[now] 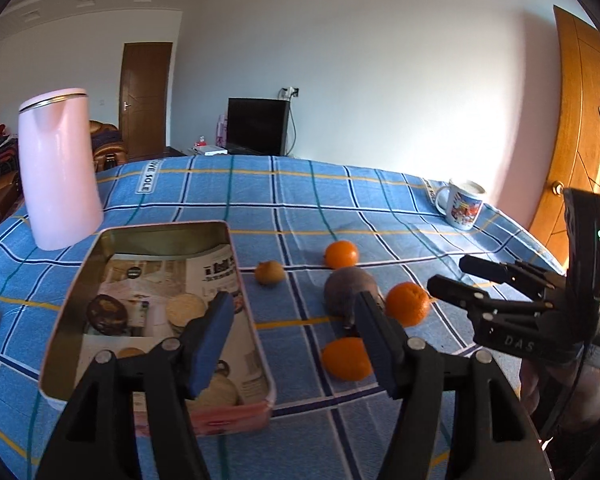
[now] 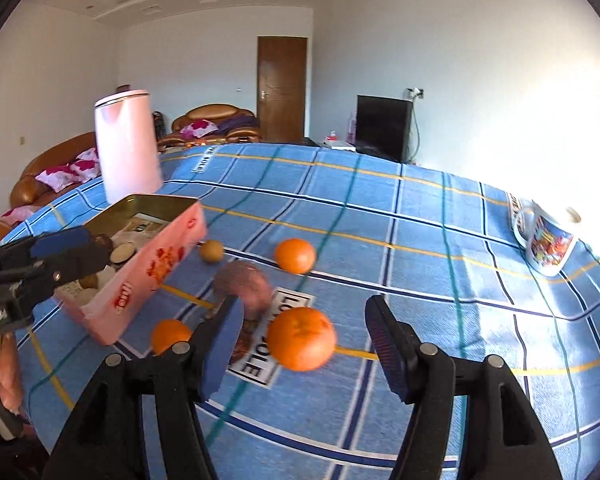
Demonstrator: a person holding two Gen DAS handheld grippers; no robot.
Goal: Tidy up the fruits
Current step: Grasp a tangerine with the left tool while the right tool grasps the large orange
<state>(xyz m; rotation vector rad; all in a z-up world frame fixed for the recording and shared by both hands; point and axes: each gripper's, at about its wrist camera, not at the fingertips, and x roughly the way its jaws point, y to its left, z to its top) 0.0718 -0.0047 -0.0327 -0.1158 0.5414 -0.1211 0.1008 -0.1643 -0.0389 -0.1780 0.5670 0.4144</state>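
The fruit lies loose on the blue checked cloth of the desk [image 1: 300,200], just right of the open tin [image 1: 60,344]. I count three oranges: a far orange [image 1: 341,254], a right orange [image 1: 407,304] and a near orange [image 1: 346,358]. Between them sits a dull purple-brown fruit [image 1: 350,292], and nearer the tin a small tan fruit [image 1: 269,272]. The oranges are bright, round and a little dimpled. The purple one is larger and matte, and I cannot tell what it is. The tin already holds printed paper and some round, flat things, so room inside looks limited.

My left claw [image 1: 296,338] is released, jaws apart with nothing between the pads, hanging over the tin's right edge and the near orange. My right claw [image 2: 304,354] is also released and empty, with the right orange [image 2: 301,338] lying on the cloth beyond its gap.

What worries me is rolling. These are round fruits on soft cloth, and a pad that nudges one off-centre could send it toward the desk's edge or into its neighbours. The fruits lie close together, so closing on one may bump the purple fruit. The tin's wall stands just beside my left pad, and a careless swing could shove or tip it. The pink jug [image 1: 58,168] and the mug [image 1: 462,204] stand well apart, out of harm's way.
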